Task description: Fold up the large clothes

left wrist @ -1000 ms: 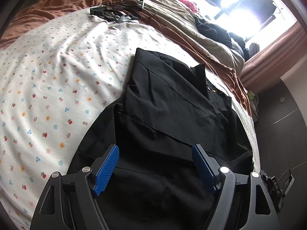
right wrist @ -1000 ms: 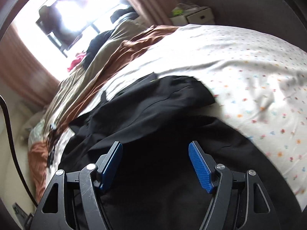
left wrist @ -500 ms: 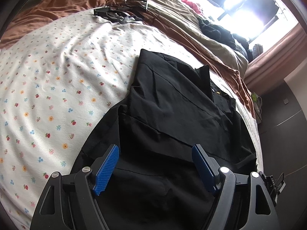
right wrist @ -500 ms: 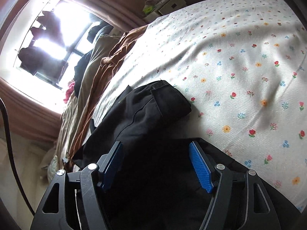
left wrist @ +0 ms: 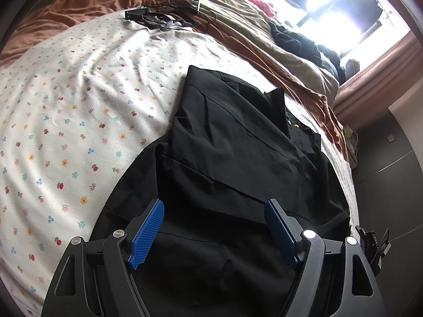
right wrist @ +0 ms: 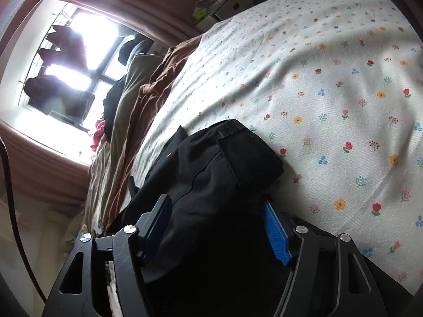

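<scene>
Apparently closing right claw [right wrist: 215, 227] straddles black garment [right wrist: 224, 163] edge, floral sheet [right wrist: 330, 92] beyond

Both the left gripper [left wrist: 214, 231] and right gripper [right wrist: 218, 228] have black skeletal frames, silver screws and blue ribbed pads [left wrist: 146, 233].

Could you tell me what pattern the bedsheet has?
White bedsheet with small multicoloured flowers, clearest in the right wrist view.

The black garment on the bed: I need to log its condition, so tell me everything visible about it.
The black garment is matte, woven-looking cloth, partly folded in overlapping layers with creases and a collar-like flap. It lies on the floral sheet. The right gripper is closing around a bunched fold; the left gripper is open over it.
</scene>
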`<control>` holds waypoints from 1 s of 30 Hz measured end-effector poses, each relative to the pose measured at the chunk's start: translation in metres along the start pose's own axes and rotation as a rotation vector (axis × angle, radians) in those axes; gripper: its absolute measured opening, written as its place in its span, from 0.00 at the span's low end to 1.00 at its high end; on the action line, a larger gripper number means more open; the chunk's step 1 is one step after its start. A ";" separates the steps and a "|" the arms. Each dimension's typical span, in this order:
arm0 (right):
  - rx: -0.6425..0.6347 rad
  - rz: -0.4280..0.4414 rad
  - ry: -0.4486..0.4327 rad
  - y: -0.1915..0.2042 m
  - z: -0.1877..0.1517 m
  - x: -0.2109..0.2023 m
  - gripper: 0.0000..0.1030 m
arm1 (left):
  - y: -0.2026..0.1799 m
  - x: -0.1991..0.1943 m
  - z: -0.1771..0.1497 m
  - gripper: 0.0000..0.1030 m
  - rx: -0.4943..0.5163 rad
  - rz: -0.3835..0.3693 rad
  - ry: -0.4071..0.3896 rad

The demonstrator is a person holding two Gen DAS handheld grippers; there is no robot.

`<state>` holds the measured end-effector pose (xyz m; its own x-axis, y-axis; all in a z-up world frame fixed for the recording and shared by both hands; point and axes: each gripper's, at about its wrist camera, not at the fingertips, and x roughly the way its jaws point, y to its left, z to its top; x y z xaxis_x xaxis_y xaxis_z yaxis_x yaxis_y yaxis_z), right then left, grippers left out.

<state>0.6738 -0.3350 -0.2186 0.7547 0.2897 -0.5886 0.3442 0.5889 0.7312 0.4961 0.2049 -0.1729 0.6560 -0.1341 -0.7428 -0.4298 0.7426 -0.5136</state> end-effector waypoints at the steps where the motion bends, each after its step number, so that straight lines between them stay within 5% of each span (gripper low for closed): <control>1: 0.002 -0.016 0.006 -0.001 0.003 0.005 0.51 | 0.000 0.001 0.000 0.77 0.000 0.000 0.001; 3: 0.002 -0.025 0.023 0.002 0.008 0.014 0.22 | 0.001 0.000 0.001 0.77 -0.002 0.001 -0.001; 5: -0.020 -0.003 0.021 0.013 0.011 0.012 0.13 | 0.002 -0.001 0.001 0.77 -0.006 0.002 -0.005; 15: -0.332 0.138 -0.019 0.149 -0.011 -0.050 0.09 | 0.023 -0.011 0.008 0.77 -0.076 0.010 -0.040; 22: -0.617 0.232 -0.003 0.252 -0.072 -0.075 0.09 | 0.034 -0.028 0.018 0.77 -0.094 0.007 -0.077; 30: -0.765 0.269 0.070 0.299 -0.148 -0.052 0.08 | 0.056 -0.037 0.029 0.77 -0.134 0.052 -0.112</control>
<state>0.6548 -0.0627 -0.0203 0.7120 0.5263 -0.4648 -0.3401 0.8376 0.4275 0.4656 0.2708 -0.1618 0.6921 -0.0184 -0.7216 -0.5393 0.6513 -0.5338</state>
